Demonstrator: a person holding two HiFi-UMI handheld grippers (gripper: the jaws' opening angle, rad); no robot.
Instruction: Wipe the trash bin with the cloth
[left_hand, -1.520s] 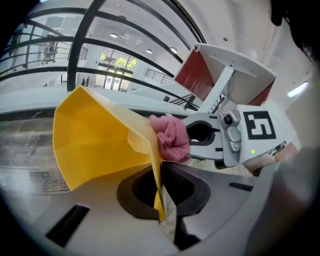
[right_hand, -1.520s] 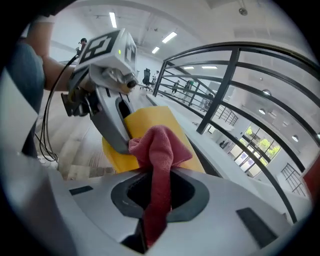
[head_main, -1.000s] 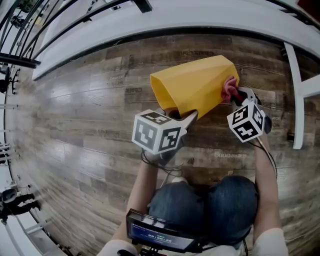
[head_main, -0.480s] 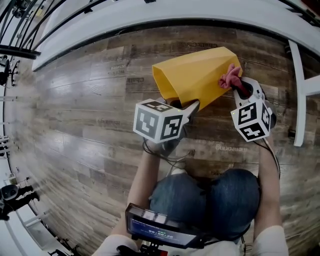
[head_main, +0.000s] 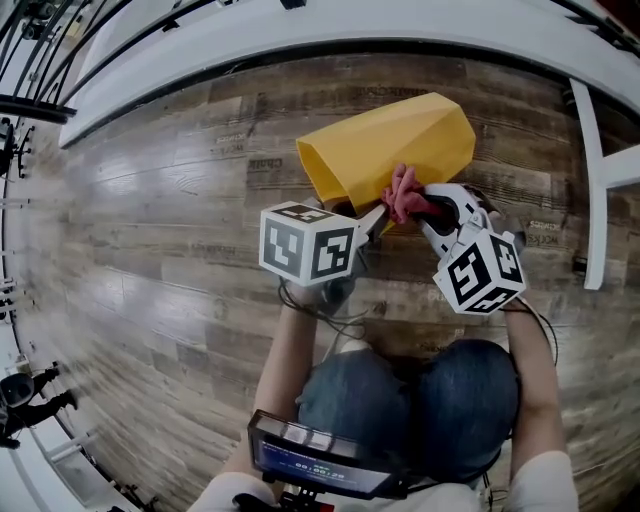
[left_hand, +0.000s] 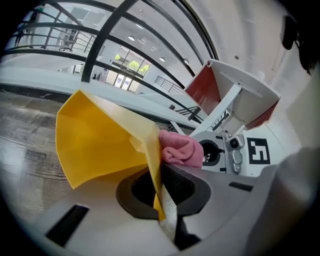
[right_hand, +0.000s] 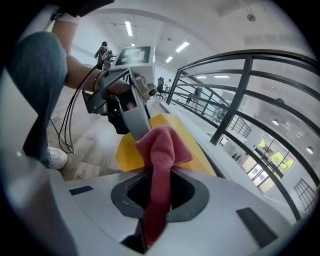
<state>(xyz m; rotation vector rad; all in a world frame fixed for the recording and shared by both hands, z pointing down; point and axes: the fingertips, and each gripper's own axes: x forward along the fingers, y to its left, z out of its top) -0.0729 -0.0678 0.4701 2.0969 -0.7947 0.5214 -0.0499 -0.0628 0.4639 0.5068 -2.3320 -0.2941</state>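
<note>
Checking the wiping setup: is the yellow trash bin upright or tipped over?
Tipped: the yellow trash bin lies sideways, mouth not upward, rim pinched in the left gripper.

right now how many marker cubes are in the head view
2. One cube rides the left gripper, which clamps the yellow trash bin's rim; the other cube rides the right gripper, which holds the pink cloth against the bin. None appears hidden.

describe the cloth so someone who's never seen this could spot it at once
Over the wooden floor, a big yellow bin is held tipped over. Against its side nearest the person sits the cloth, pinched in the right gripper. It is the only pink, soft, crumpled thing there; the left gripper beside it clamps the bin's yellow edge instead.
</note>
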